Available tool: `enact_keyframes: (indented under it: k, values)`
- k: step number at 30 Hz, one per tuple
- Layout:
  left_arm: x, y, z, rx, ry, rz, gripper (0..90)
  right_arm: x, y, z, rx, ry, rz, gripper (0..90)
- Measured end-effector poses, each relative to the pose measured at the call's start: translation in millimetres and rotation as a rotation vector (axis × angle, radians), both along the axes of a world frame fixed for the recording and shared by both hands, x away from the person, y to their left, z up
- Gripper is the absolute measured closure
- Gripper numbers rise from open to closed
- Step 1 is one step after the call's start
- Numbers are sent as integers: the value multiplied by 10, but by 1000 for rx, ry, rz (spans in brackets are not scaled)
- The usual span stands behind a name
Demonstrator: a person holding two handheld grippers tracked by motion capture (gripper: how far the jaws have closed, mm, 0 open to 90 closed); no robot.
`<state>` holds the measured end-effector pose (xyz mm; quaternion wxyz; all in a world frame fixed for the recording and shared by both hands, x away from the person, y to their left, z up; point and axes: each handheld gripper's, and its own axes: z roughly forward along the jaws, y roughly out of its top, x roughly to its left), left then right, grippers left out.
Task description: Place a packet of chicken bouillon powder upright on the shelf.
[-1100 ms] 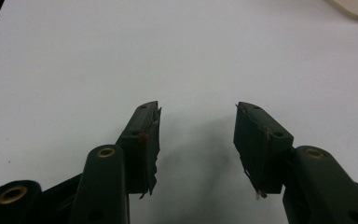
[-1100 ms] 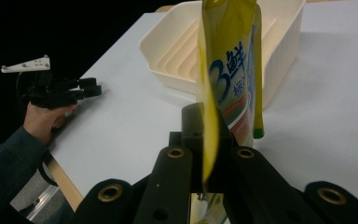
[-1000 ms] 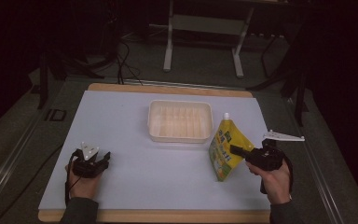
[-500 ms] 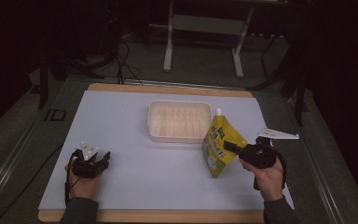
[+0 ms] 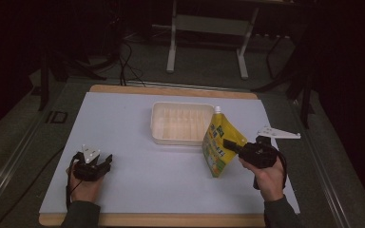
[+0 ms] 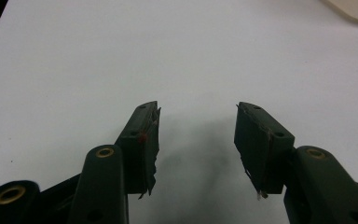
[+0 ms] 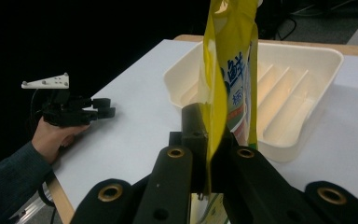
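My left tool (image 5: 94, 164) rests low on the white bench (image 5: 123, 128) near its front-left corner, jaws spread wide with nothing between them and only bare surface ahead of it. At mid-bench sits the cream ribbed tray (image 5: 180, 123), empty. Just right of it my right tool (image 5: 235, 148) is clamped on a yellow spouted pouch (image 5: 217, 145), held upright off the bench with its cap at the top.

My worry is the grip: in the right gripper view the jaws pinch only a thin side seam of the pouch (image 7: 223, 79), so the slack body could swing or slide out if I move fast, or catch the tray's near rim (image 7: 242, 140). The pouch hangs ahead of the right tool, beside the tray's right end, not yet over it.
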<state>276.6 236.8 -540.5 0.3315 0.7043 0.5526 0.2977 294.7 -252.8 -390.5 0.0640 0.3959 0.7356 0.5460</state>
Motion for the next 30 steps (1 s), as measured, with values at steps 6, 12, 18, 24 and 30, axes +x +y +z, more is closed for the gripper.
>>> enact_keyframes:
  k: [6, 12, 18, 24, 30]
  values:
    - [0, 2, -1, -3, 0, 0, 492, 21, 42, 39, 6, -14, -2, 900]
    - [1, 2, -1, -5, -1, 2, 491, 42, 72, 80, 11, -23, -3, 900]
    - [2, 4, -2, -6, -2, 0, 491, 72, 115, 99, 10, -34, -3, 900]
    - [2, 7, 0, -7, -1, 2, 490, 100, 169, 112, 16, -40, -2, 900]
    - [2, 7, 0, -8, 0, 2, 490, 135, 222, 135, 21, -48, -1, 900]
